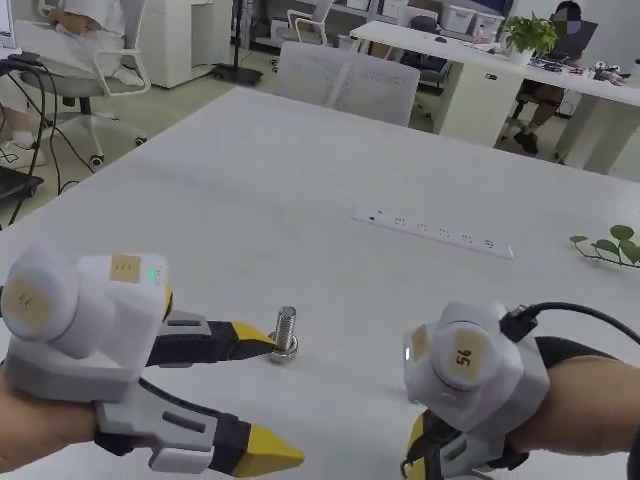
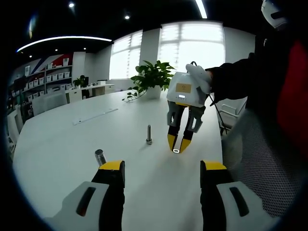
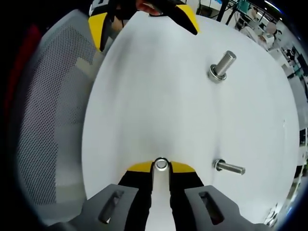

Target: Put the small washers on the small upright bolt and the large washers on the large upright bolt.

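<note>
right gripper (image 3: 161, 168) pinching washer (image 3: 161, 163), left gripper (image 2: 162, 166) agape

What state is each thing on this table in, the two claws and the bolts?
Left gripper, open, holding nothing.
Right gripper, shut on a washer.
Large bolt, upright on the table.
Small bolt, upright on the table.

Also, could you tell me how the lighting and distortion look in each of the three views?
Head view: soft, even light, no hard shadows on the table. Left gripper view: windows blown out, ceiling dark, table edge bowed by the fisheye. Right gripper view: washer sharp, a glint on the large bolt, table rim strongly curved.
</note>
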Motion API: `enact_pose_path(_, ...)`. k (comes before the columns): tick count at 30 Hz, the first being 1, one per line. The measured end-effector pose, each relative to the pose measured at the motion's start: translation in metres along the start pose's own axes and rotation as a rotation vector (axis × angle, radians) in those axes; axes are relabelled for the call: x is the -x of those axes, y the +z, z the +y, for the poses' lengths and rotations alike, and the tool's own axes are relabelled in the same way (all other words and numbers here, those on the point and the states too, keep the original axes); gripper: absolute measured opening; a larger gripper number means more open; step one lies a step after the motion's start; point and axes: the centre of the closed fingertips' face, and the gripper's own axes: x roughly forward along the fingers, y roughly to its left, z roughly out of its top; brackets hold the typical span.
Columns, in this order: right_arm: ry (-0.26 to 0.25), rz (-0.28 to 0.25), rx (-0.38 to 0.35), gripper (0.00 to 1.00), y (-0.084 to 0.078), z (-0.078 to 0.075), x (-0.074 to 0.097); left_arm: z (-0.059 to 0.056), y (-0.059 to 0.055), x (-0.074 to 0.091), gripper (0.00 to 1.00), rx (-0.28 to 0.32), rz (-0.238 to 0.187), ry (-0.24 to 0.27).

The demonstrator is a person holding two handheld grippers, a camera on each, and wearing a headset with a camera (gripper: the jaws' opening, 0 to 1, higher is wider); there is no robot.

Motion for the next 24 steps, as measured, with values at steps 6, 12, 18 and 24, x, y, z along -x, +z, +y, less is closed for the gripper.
enact_pose_path(6,-0.012,-0.007,-0.032,0.13,-0.008,-0.007,0.009,-0.001,0.000,-0.001,0.62,0.001,0.002,-0.001)
enact_pose_path(12,-0.030,-0.009,-0.060,0.13,-0.015,-0.015,0.019,-0.001,0.000,-0.001,0.62,0.001,0.001,-0.003)
enact_pose_path(18,-0.049,0.003,-0.073,0.13,-0.023,-0.025,0.028,0.000,0.000,-0.001,0.62,0.000,-0.001,-0.003)
enact_pose_path(24,-0.075,0.011,-0.074,0.13,-0.027,-0.036,0.043,0.000,0.001,-0.002,0.62,0.001,-0.002,-0.004)
